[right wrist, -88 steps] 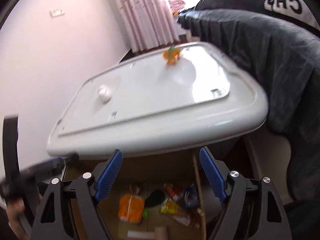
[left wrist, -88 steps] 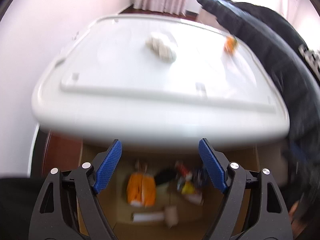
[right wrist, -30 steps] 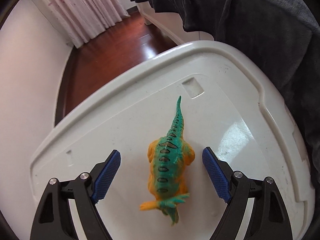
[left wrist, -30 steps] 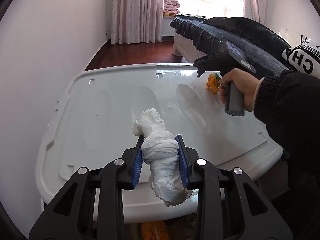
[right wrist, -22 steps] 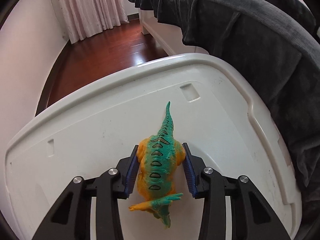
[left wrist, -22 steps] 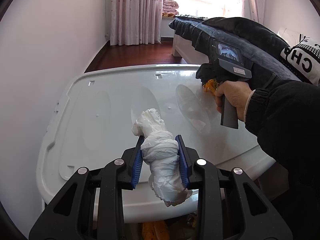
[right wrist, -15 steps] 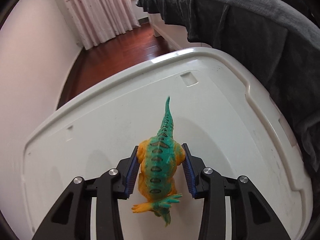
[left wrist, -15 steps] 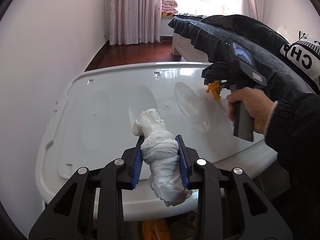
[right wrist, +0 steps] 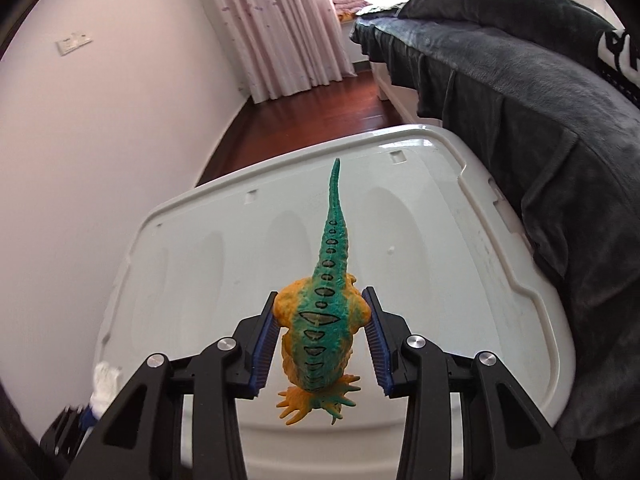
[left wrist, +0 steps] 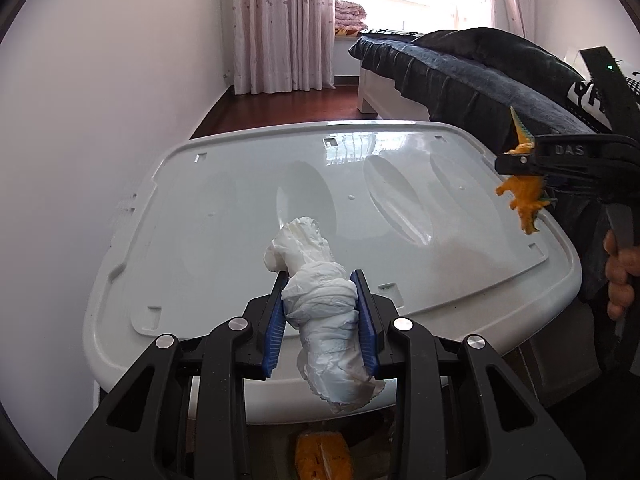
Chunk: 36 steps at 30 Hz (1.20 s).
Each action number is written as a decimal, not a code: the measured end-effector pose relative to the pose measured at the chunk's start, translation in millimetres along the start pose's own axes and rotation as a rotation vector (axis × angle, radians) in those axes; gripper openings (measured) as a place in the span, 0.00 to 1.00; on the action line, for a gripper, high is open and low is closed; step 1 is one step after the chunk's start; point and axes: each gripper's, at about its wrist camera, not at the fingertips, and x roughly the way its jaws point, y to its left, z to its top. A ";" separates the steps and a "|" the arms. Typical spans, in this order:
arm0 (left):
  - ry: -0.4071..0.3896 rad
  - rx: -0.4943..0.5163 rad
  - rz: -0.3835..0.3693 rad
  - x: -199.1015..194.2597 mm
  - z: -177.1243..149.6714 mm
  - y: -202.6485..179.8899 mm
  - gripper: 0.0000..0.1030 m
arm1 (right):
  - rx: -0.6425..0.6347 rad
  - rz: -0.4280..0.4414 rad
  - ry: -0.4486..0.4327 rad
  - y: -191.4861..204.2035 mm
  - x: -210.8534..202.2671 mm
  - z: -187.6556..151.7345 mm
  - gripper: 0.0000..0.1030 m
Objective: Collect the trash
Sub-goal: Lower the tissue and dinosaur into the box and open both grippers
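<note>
Nearest, the left gripper stays clamped on the crumpled white tissue wad, jaws narrow against its sides, held over the near edge of the white lid surface. Farther right, the right gripper, wide open a second ago, has closed its jaws on the orange-and-green toy dinosaur and lifted it clear of the surface; with both pieces in hand, the drop into the box below the near edge looks next

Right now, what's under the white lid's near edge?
Below the white lid, between the left tool's arms, an orange packet shows. Anything else down there is covered by the lid and the tool.
</note>
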 end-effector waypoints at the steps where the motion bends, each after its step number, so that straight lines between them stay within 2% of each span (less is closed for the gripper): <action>1: -0.008 0.003 0.005 -4.7 -2.8 -0.7 0.30 | -0.010 0.017 -0.007 1.0 -11.0 -10.2 0.39; 7: 0.016 -0.016 0.017 -27.0 -32.9 -8.2 0.30 | -0.056 0.084 -0.044 6.0 -59.4 -73.4 0.39; 11: 0.025 -0.008 0.014 -48.0 -57.2 -16.0 0.30 | -0.095 0.086 -0.081 9.1 -87.8 -120.2 0.39; 14: 0.033 0.007 0.023 -60.6 -77.1 -22.3 0.30 | -0.079 0.102 -0.078 7.5 -97.4 -150.2 0.39; 19: 0.083 0.010 0.009 -64.9 -105.4 -29.8 0.30 | -0.087 0.113 -0.036 8.1 -90.8 -184.5 0.39; 25: 0.147 0.010 -0.003 -58.7 -124.2 -30.2 0.30 | -0.092 0.105 0.024 2.2 -72.7 -210.4 0.40; 36: 0.188 0.015 -0.007 -42.6 -133.9 -28.6 0.30 | -0.095 0.090 0.082 0.9 -55.9 -216.6 0.40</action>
